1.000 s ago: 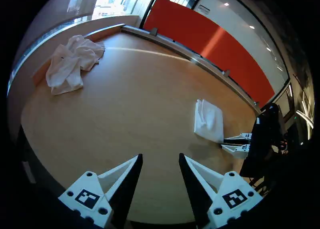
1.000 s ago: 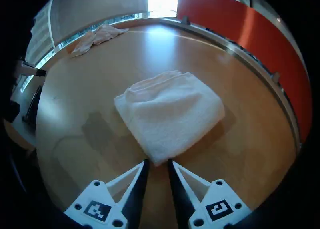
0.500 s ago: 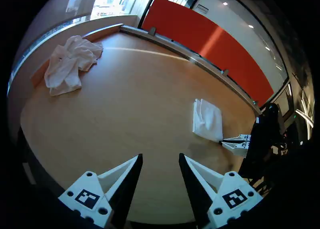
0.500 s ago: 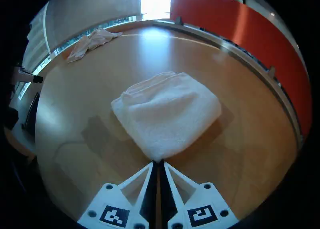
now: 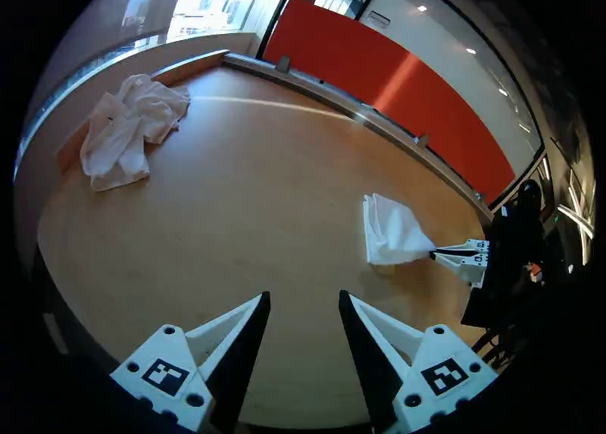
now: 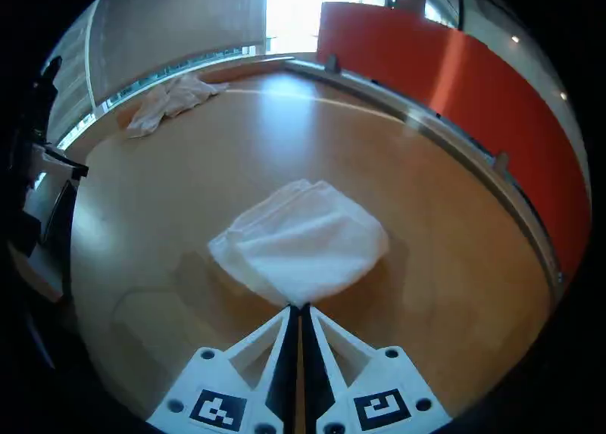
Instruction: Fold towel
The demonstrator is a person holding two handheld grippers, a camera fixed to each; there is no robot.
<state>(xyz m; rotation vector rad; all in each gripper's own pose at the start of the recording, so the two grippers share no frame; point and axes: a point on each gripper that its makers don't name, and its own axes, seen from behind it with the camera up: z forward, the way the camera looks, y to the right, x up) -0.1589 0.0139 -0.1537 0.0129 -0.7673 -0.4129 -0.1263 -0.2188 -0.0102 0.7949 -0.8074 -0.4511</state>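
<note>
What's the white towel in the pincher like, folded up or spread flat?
Folded. The towel is a compact bundle with layered edges showing, and the right gripper pinches one corner, jaws closed.

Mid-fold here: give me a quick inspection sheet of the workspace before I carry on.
Surface: wooden tabletop, light streak near the far edge.
Job's things: folded white towel on the table, its near corner pinched.
Clutter: crumpled white cloths heaped at the far corner.
Grippers: left gripper open, apart from the towel; right gripper shut on the towel's corner.
Cables: nothing seen.
Surroundings: red panel behind a metal rail along the table edge; window, bright.
</note>
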